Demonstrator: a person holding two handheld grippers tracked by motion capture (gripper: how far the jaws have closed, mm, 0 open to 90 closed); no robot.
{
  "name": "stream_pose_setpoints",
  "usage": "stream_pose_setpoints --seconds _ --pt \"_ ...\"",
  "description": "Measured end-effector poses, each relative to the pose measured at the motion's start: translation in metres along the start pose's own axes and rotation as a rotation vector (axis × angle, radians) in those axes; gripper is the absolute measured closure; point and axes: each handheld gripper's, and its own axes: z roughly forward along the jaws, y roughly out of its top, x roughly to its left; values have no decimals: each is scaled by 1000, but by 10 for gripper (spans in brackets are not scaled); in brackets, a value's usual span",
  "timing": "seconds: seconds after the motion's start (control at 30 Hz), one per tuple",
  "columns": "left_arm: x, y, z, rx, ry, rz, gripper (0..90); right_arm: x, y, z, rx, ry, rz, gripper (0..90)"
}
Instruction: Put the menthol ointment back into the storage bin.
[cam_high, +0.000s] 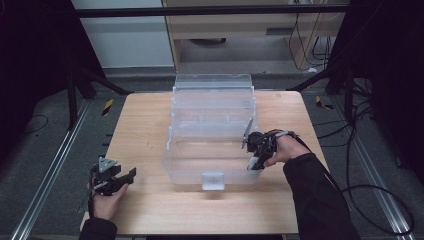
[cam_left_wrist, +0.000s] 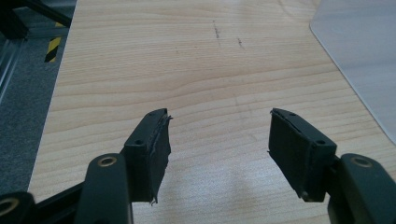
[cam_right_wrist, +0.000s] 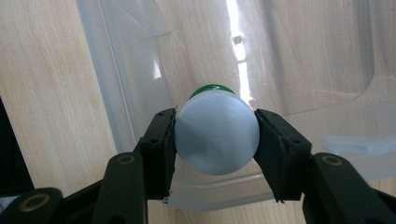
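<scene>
Clamped in the right gripper (cam_right_wrist: 215, 140): a small white bottle (cam_right_wrist: 216, 139) with a green band at its far end, seen bottom-first, both black pads pressed against its round sides. Held over the near right corner of a clear plastic bin (cam_high: 192, 150), just at the rim, with the bin's floor and wall glinting behind it in the right gripper view. Pointing down and inward from the right hand (cam_high: 282, 150), wrist bent, dark sleeve running off toward the lower edge of the high view, cable trailing away to the right. Farther left, well apart from the bin, the left gripper (cam_high: 120, 180): jaws spread wide, nothing between them, only bare wood under the gap. Carried low in the left hand (cam_high: 105, 202) near the front left corner of the table (cam_high: 145, 125), aimed forward and a little toward the bin. Underneath, pale wood grain with a few faint dark marks. Beyond the table, grey floor, metal rails on both sides, black stand legs and loose cables, a light wooden cabinet at the back.
</scene>
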Motion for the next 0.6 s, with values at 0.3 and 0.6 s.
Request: stream_pose_setpoints --seconds 0.3,0.6 --pt "1 0 0 2 0 -1 382 -2 -1 9 -13 17 3 500" --pt "1 0 0 1 0 -1 383 -1 -1 9 -10 9 8 498"
